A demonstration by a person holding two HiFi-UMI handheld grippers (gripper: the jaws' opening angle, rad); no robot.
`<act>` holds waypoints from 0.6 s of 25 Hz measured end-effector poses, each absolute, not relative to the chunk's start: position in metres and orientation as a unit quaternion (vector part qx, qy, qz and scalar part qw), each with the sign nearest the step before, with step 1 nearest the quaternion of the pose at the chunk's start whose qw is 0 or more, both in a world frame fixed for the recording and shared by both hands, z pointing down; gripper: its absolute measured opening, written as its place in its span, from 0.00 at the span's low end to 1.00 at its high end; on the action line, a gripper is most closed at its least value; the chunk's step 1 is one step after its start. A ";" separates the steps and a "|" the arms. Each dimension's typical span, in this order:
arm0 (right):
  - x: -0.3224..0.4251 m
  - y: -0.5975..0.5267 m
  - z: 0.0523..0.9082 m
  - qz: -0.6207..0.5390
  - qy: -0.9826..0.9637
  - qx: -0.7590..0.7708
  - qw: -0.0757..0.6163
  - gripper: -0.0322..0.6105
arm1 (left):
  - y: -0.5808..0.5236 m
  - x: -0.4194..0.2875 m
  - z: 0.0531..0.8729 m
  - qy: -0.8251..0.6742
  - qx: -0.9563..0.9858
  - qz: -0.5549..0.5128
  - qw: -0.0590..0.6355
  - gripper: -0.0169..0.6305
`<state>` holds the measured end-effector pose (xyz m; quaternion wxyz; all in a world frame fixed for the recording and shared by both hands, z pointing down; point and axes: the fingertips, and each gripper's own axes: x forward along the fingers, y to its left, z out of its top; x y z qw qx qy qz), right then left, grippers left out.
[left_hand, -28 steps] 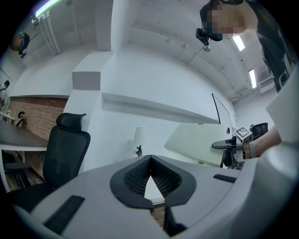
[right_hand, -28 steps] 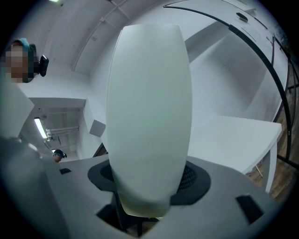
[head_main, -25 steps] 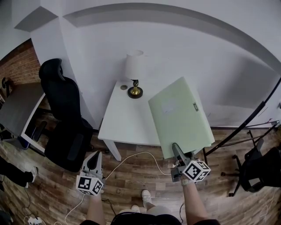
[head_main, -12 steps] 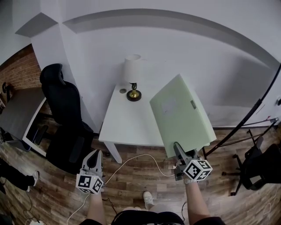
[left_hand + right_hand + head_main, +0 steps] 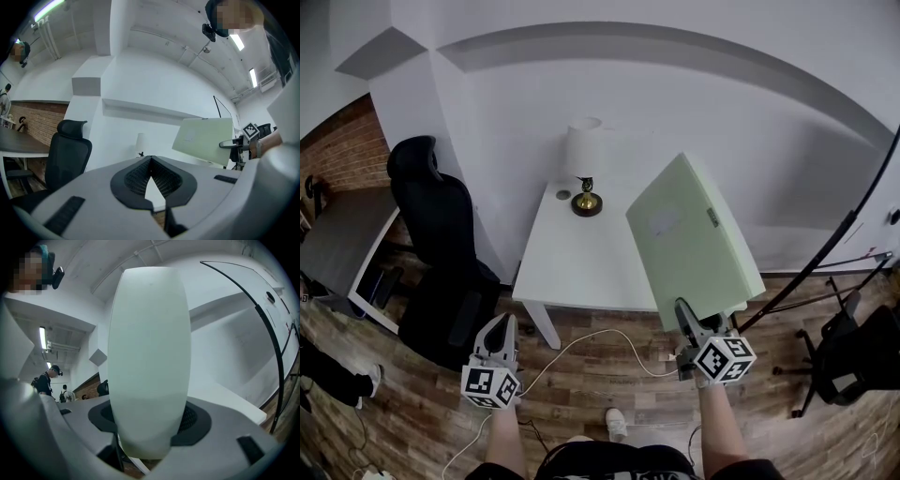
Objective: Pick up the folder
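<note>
The thick pale-green cardboard folder (image 5: 694, 239) hangs tilted above the white rectangular table's (image 5: 572, 272) right edge, its near edge clamped in the right gripper's (image 5: 682, 311) wide-set jaws. The pick-up looks done, needing only a steady hold. The left gripper (image 5: 499, 330), jaws together on nothing, waits before the table's front, and the brass-footed white lamp (image 5: 584, 164) at the table's back stands clear

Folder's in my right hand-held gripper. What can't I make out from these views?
- Head view: the folder covers the table's right part.
- Head view: small round thing beside the lamp, too small to identify.
- Head view: label on the folder, too small to read.
- Right gripper view: the folder fills the middle, hiding what lies straight ahead.
</note>
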<state>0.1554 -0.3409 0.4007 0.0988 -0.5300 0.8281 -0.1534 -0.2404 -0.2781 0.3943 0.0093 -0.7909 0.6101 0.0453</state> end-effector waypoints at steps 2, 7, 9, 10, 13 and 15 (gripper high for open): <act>0.156 -0.340 0.400 -0.147 0.827 -0.534 0.096 0.51 | -0.278 -0.242 0.394 0.610 -0.791 0.047 0.010 0.05; 0.155 -0.338 0.393 -0.129 0.827 -0.540 0.091 0.51 | -0.277 -0.244 0.393 0.610 -0.791 0.051 0.011 0.05; 0.155 -0.337 0.391 -0.122 0.827 -0.541 0.090 0.51 | -0.277 -0.243 0.393 0.610 -0.791 0.053 0.012 0.05; 0.155 -0.335 0.390 -0.119 0.827 -0.542 0.089 0.51 | -0.276 -0.243 0.392 0.609 -0.791 0.053 0.011 0.05; 0.154 -0.332 0.387 -0.111 0.828 -0.544 0.085 0.51 | -0.275 -0.242 0.390 0.608 -0.792 0.054 0.012 0.05; 0.153 -0.331 0.386 -0.106 0.828 -0.545 0.082 0.51 | -0.275 -0.241 0.389 0.607 -0.792 0.054 0.014 0.05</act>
